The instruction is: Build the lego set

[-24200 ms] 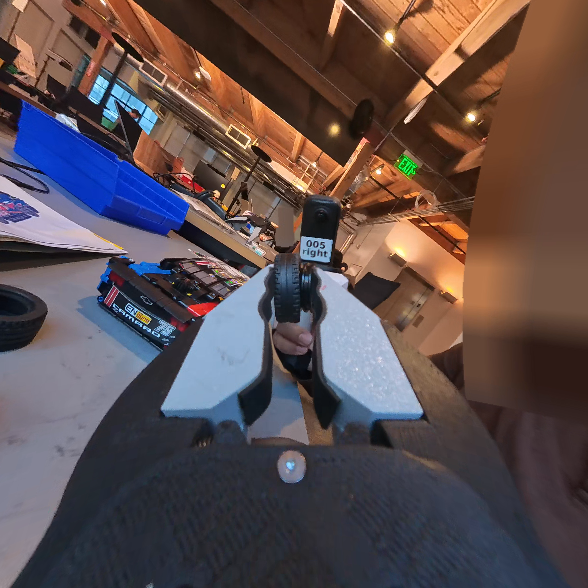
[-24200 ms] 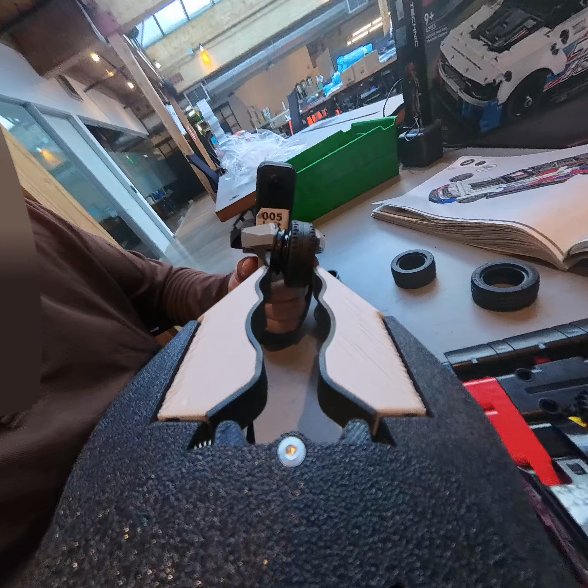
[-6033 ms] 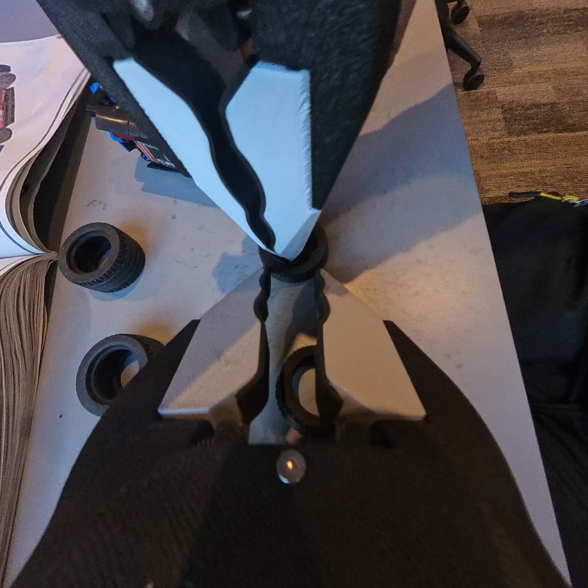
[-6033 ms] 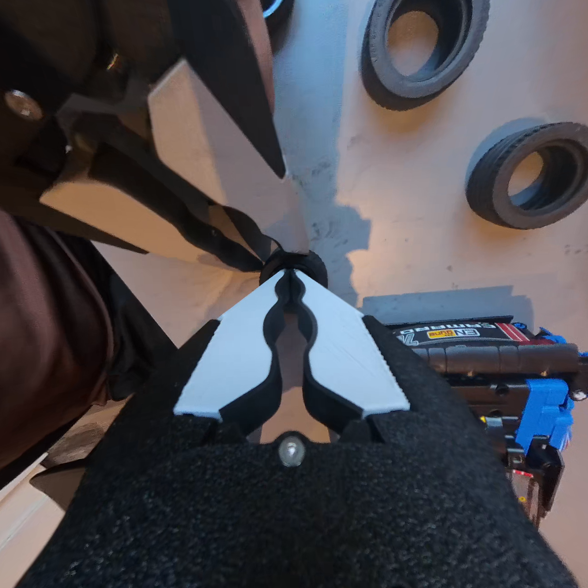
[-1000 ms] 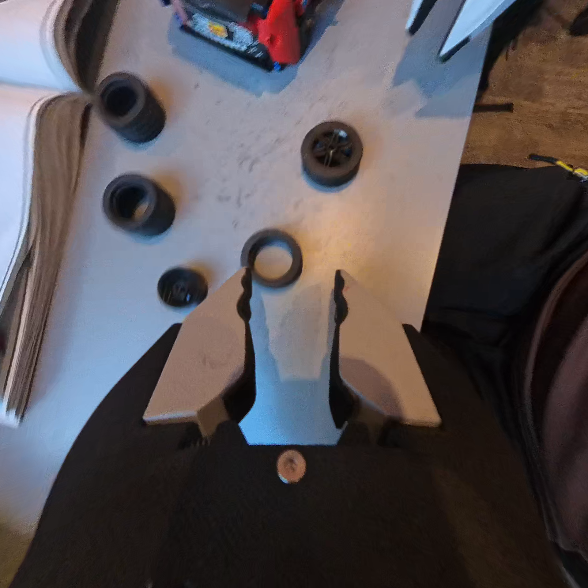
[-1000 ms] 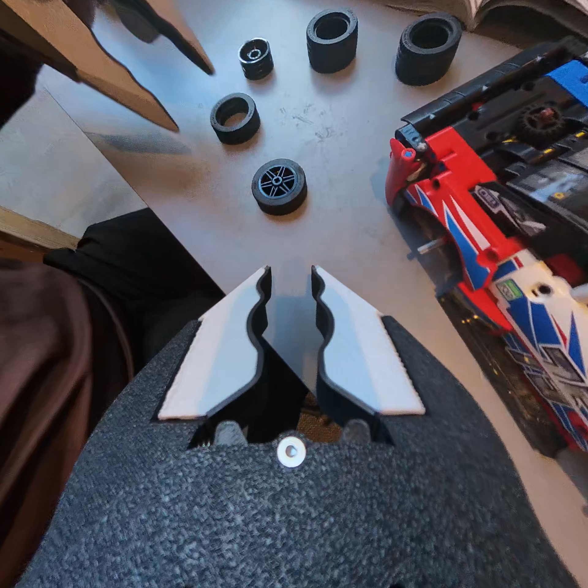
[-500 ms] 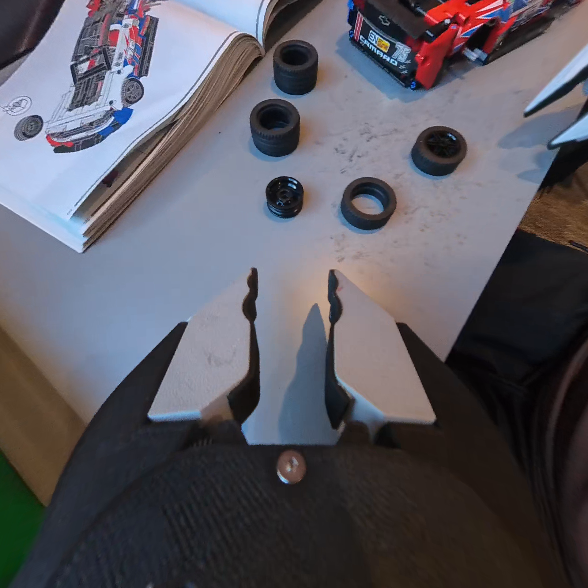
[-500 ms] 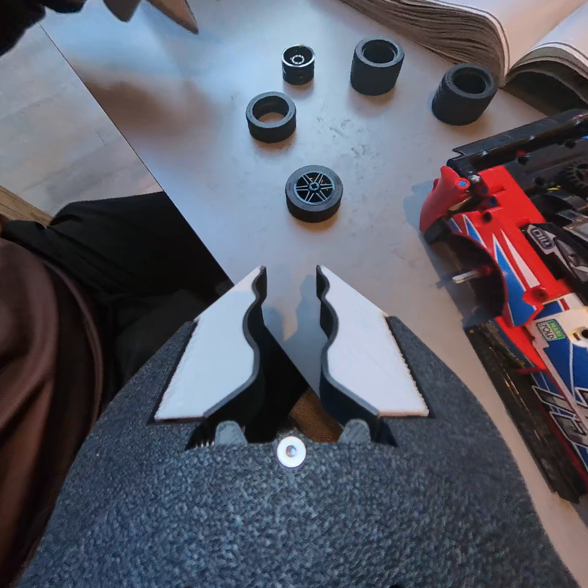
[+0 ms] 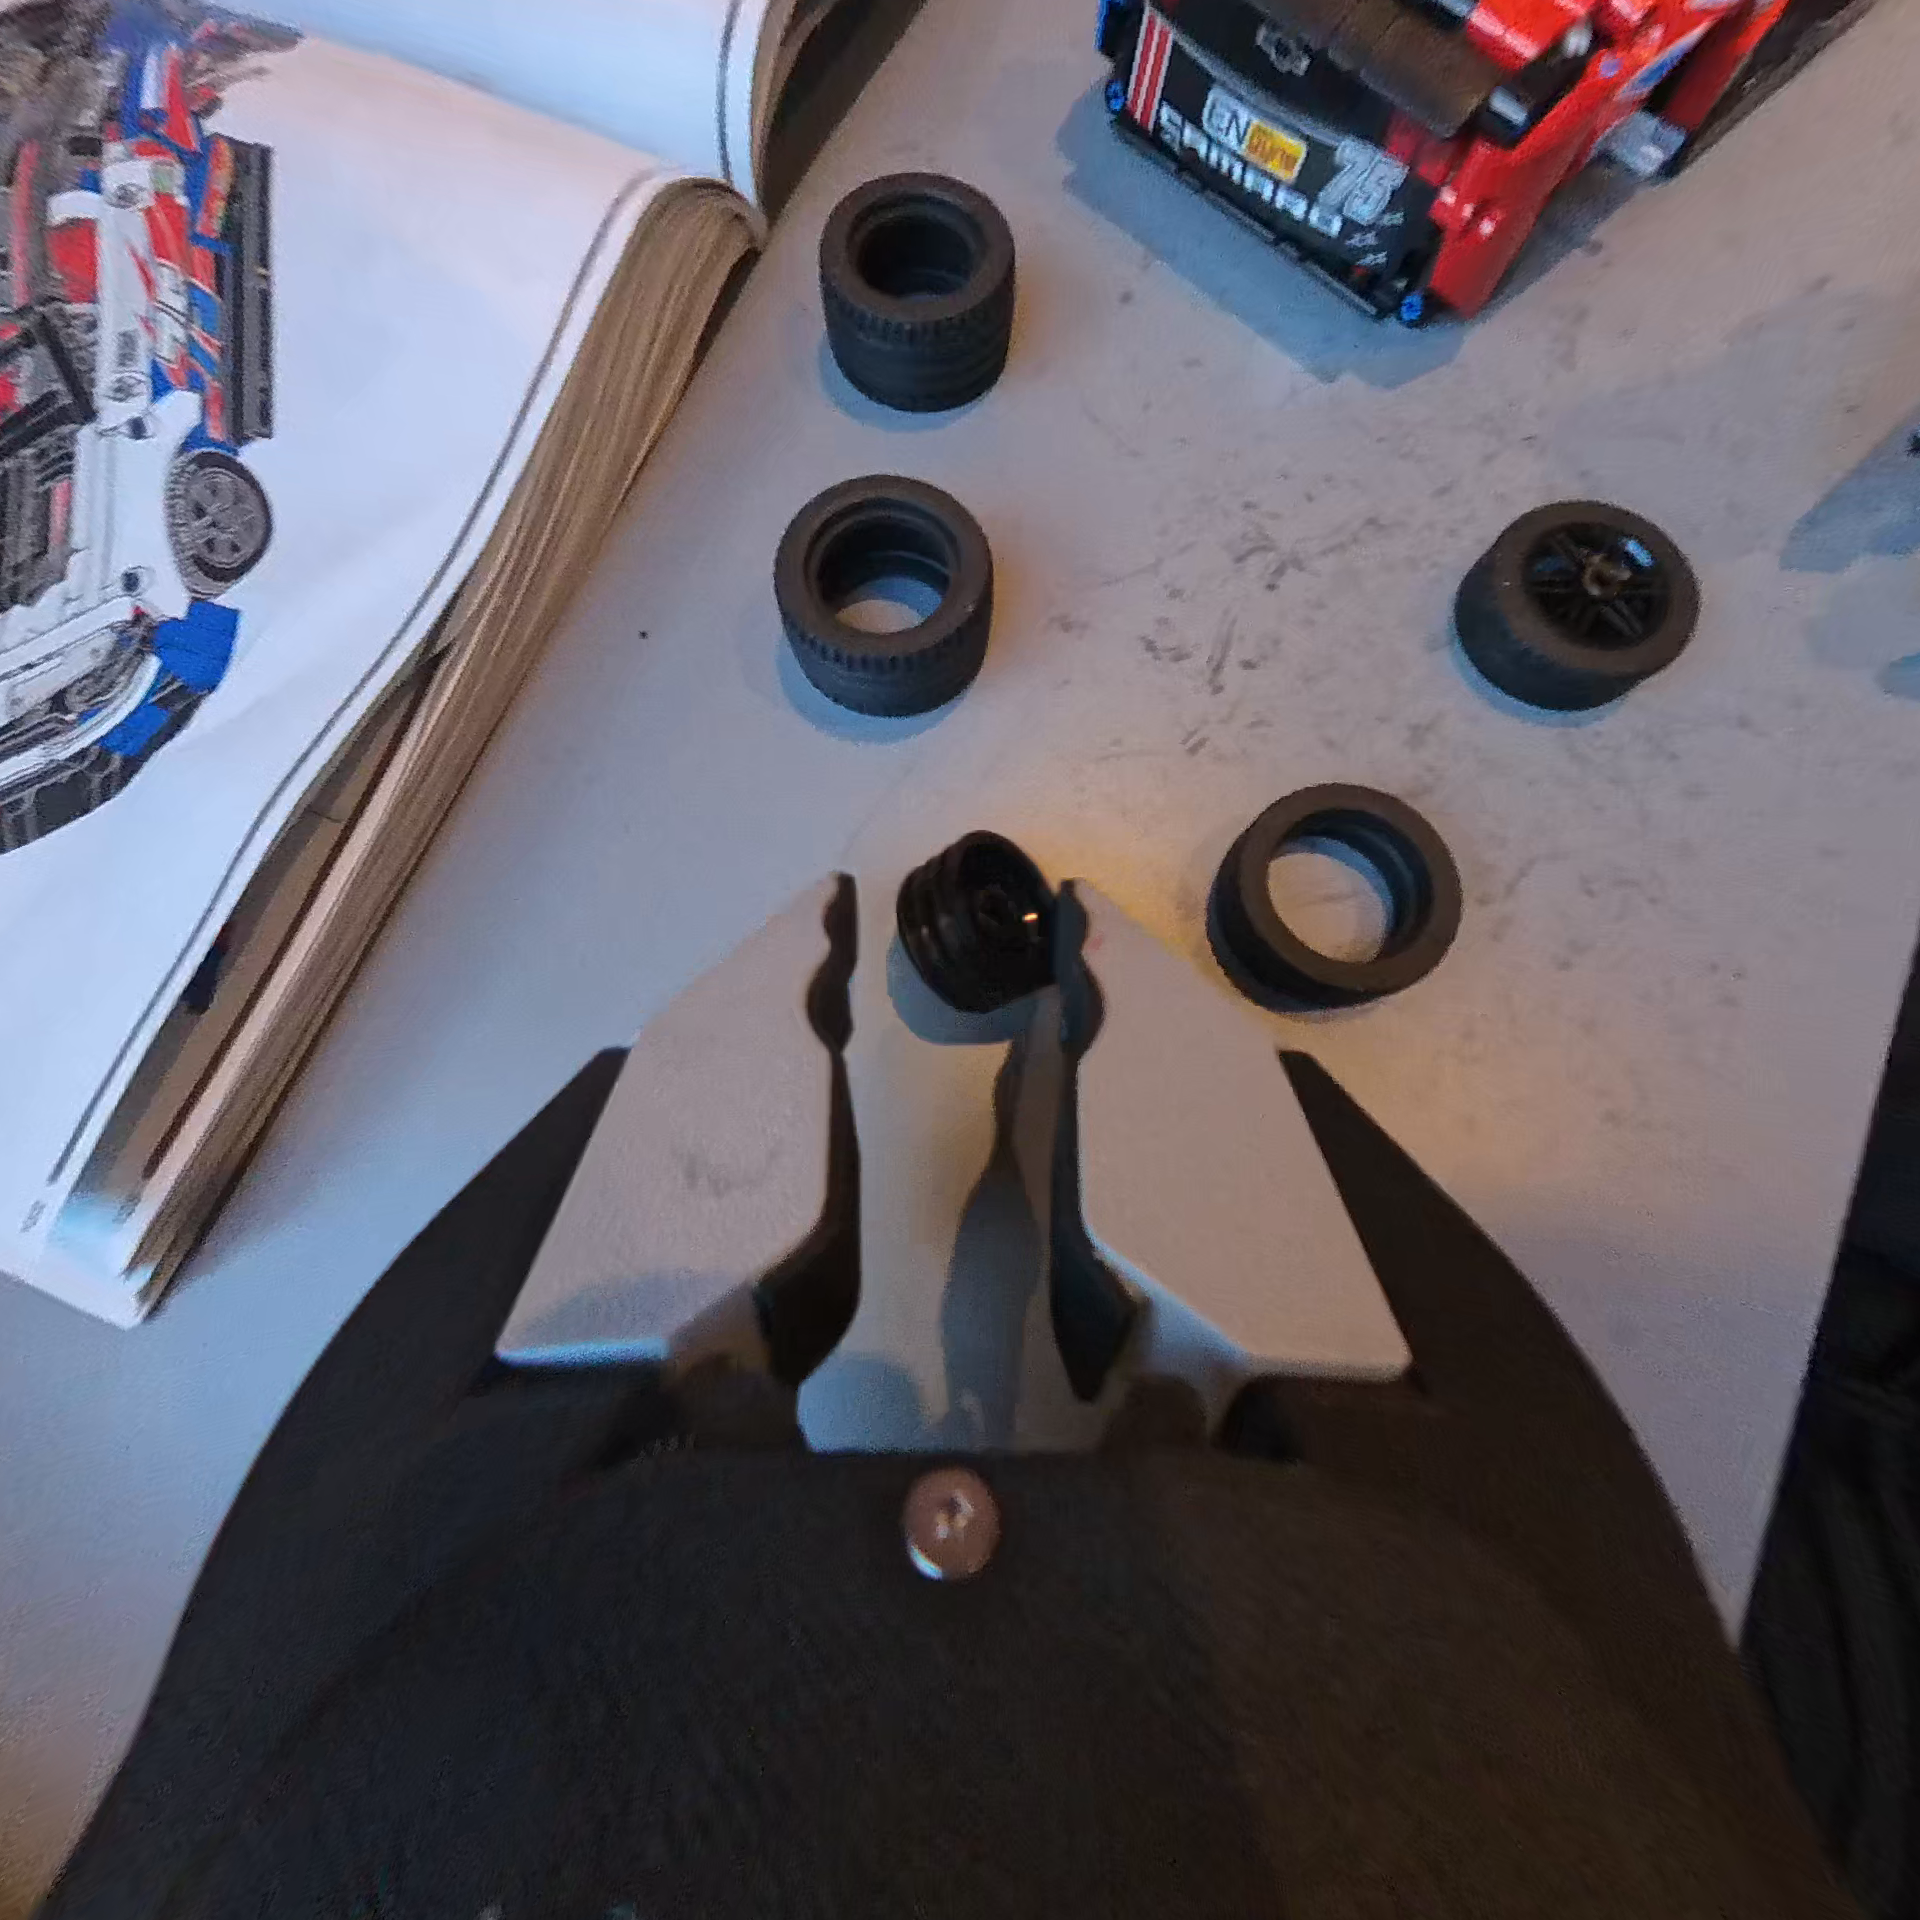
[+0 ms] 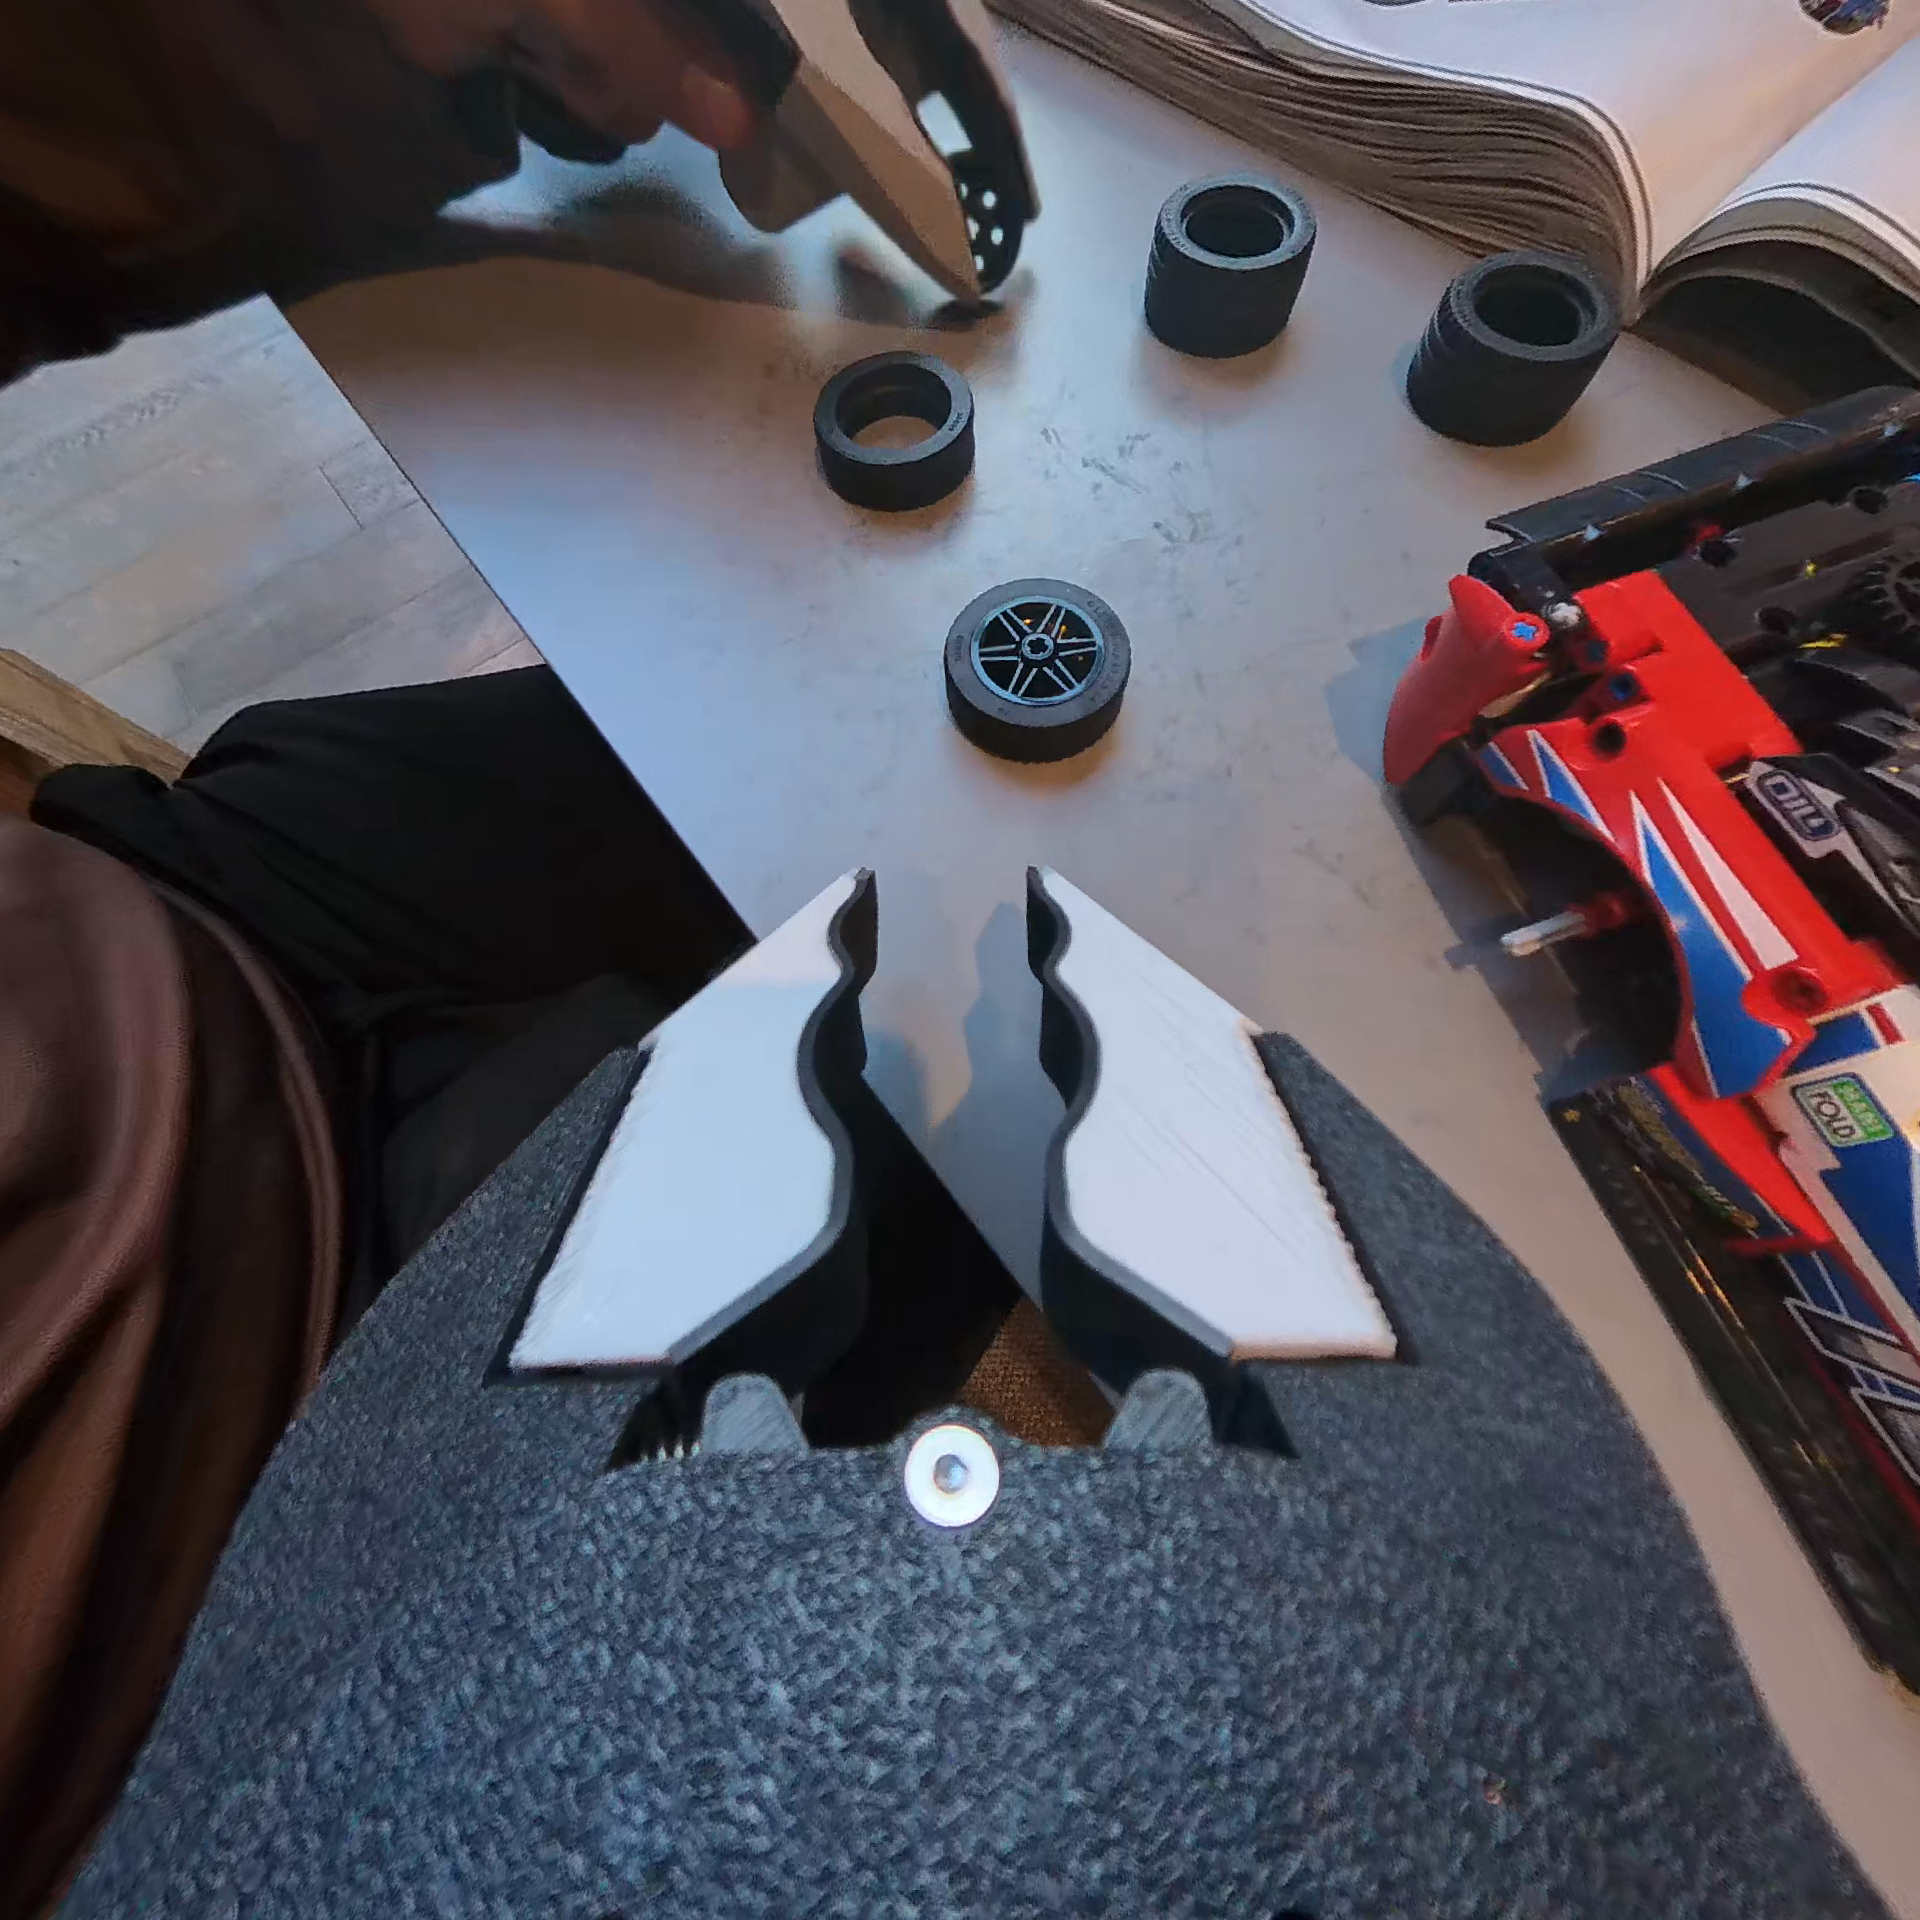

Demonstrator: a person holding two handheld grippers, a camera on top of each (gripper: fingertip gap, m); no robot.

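Observation:
My left gripper [image 9: 956, 899] is open, low over the grey table [image 9: 1195, 1091]. A small black rim [image 9: 977, 920] stands tilted between its fingertips, against the right finger with a gap to the left one. It also shows in the right wrist view [image 10: 992, 223], far off at the left gripper's tips [image 10: 961, 265]. An empty narrow tyre [image 9: 1335, 899] lies just to the right. An assembled wheel [image 10: 1037, 670] lies ahead of my right gripper [image 10: 951, 883], which is open and empty. The red, blue and black lego car [image 10: 1714, 883] lies to the right with a bare axle [image 10: 1558, 930].
Two wide black tyres [image 9: 883, 592] [image 9: 916, 289] stand beside the open instruction book [image 9: 364, 468]. The car's rear end [image 9: 1351, 156] is at the far side. The table's near edge [image 10: 623, 748] runs along a person's dark-clothed lap [image 10: 416, 831]. The tips of one gripper are about 20 cm away from the tips of the other. My right gripper is the nearer one to the assembled wheel [image 10: 1037, 670]: about 5 cm, against 15 cm.
My left gripper has dropped and moved forward to the rim, which now stands tilted between its fingers. My right gripper has moved slightly closer to the table.

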